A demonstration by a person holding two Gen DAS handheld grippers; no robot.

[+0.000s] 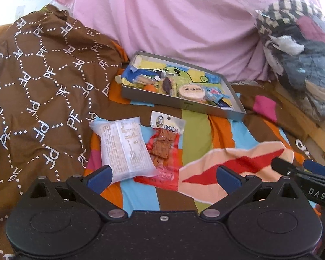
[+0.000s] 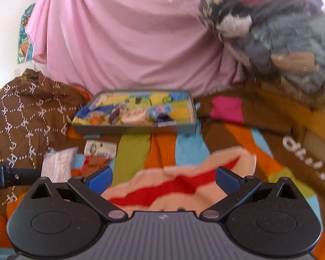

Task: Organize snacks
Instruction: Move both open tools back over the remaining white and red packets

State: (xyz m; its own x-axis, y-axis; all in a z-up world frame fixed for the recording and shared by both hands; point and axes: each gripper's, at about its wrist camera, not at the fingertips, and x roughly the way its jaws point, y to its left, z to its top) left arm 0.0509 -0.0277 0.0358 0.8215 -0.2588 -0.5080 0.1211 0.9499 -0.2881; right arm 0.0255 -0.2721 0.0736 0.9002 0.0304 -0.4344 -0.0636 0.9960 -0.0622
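**Two loose snack packets on the bed, grey tray behind them**

Both tongs hang above a colourful striped bedsheet [image 1: 195, 130]. The left tongs [image 1: 163, 176] are spread wide and hold nothing; the right tongs [image 2: 162, 177] are also wide apart and empty (this view is blurred).

Just ahead of the left tongs lies a white snack packet [image 1: 123, 147], its long axis running away from the camera and leaning a little to the left. Touching its right edge is a red packet [image 1: 165, 147] with brown pieces inside, its white header pointing toward the tray.

The sheet to the right of the packets is free.

Farther on sits a shallow grey tray [image 1: 205, 108]. Inside are a round cream-coloured snack [image 1: 191, 92], a blue wrapper [image 1: 138, 73], a small blue packet [image 1: 214, 93] and an orange piece [image 1: 150, 88].

A brown patterned quilt [image 1: 39, 86] rises at the left, a pink cloth [image 1: 173, 21] behind.
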